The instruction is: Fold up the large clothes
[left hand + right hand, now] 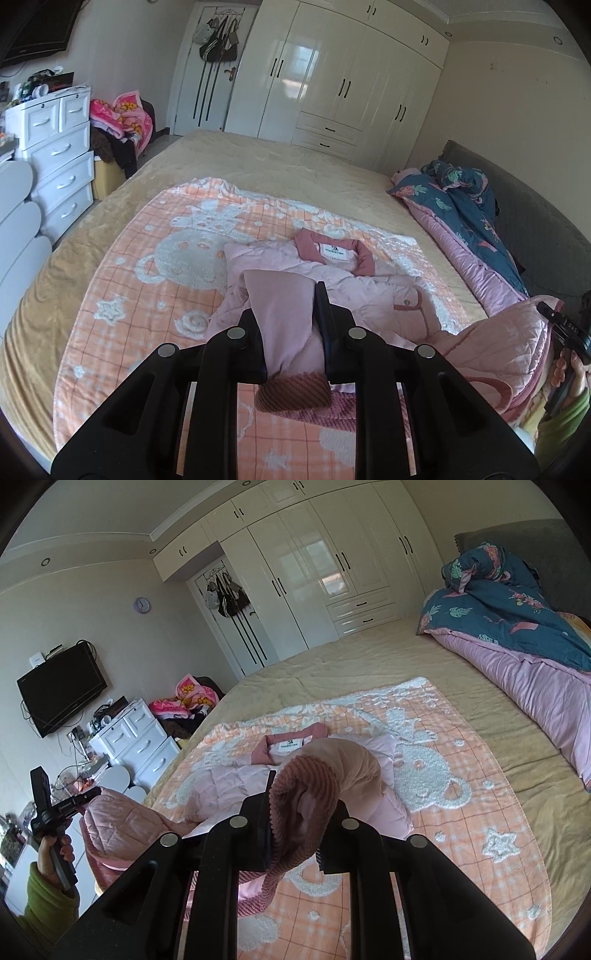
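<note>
Mid-fold: the pink quilted jacket (332, 280) lies on the peach blanket (147, 236); left gripper (291, 325) and right gripper (303, 805) each clamp a ribbed cuff, lifted; next, both sleeves should probably cross onto the body

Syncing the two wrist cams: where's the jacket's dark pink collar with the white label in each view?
Left wrist: collar sits just above centre, right of the middle, beyond the left gripper.
Right wrist: collar sits near centre, just left of the cuff that the right gripper holds.
Shared landmark: the white wardrobe behind the bed.
</note>
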`<move>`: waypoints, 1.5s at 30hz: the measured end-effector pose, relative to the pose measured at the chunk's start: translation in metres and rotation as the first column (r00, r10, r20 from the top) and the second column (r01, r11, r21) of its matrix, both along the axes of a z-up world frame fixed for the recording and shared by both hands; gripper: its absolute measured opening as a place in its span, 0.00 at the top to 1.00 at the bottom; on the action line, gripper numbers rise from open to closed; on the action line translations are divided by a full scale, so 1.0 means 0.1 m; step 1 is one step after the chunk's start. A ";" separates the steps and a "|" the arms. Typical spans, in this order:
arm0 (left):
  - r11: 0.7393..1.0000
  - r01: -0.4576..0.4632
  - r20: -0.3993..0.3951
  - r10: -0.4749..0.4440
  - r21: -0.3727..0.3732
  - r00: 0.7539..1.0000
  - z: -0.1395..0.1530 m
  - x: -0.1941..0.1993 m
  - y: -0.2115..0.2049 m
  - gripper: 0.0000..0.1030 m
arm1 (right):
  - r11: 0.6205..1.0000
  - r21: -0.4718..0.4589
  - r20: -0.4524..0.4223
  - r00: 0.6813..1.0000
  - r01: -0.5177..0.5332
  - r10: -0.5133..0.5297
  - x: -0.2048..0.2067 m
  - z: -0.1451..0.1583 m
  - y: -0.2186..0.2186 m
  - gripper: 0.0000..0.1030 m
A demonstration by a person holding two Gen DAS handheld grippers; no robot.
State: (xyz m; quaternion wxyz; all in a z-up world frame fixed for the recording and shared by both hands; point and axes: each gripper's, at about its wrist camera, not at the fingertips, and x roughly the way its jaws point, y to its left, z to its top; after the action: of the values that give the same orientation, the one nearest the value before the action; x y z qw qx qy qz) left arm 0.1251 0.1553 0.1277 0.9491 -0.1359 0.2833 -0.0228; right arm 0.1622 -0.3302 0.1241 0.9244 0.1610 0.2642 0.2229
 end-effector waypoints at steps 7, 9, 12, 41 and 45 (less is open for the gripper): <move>0.999 -0.023 0.023 0.023 -0.022 0.999 0.15 0.19 0.10 0.88 | 1.000 0.014 0.030 0.999 0.012 -0.012 0.20 0.17 0.01 0.85; 0.999 -0.038 0.030 0.038 -0.012 0.999 0.18 0.26 0.11 0.88 | 1.000 0.016 0.035 0.999 0.019 -0.019 0.28 0.20 0.01 0.85; 0.998 -0.056 0.038 0.055 0.003 0.998 0.19 0.36 0.12 0.88 | 0.999 0.029 0.028 0.999 0.030 -0.031 0.43 0.23 0.01 0.85; 0.977 -0.143 0.014 0.143 0.160 0.990 -0.16 1.31 0.11 0.86 | 0.993 0.053 -0.155 0.983 0.108 -0.098 1.77 -0.21 0.01 0.85; 0.975 -0.149 0.002 0.151 0.166 0.989 -0.22 1.43 0.10 0.86 | 0.992 0.071 -0.177 0.980 0.108 -0.094 1.89 -0.28 0.00 0.84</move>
State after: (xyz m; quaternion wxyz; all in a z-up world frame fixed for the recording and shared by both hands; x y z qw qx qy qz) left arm 0.2684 0.1657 0.1056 0.9546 -0.0777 0.2783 0.0731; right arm 0.3510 -0.3298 0.0962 0.9009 0.2299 0.3258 0.1712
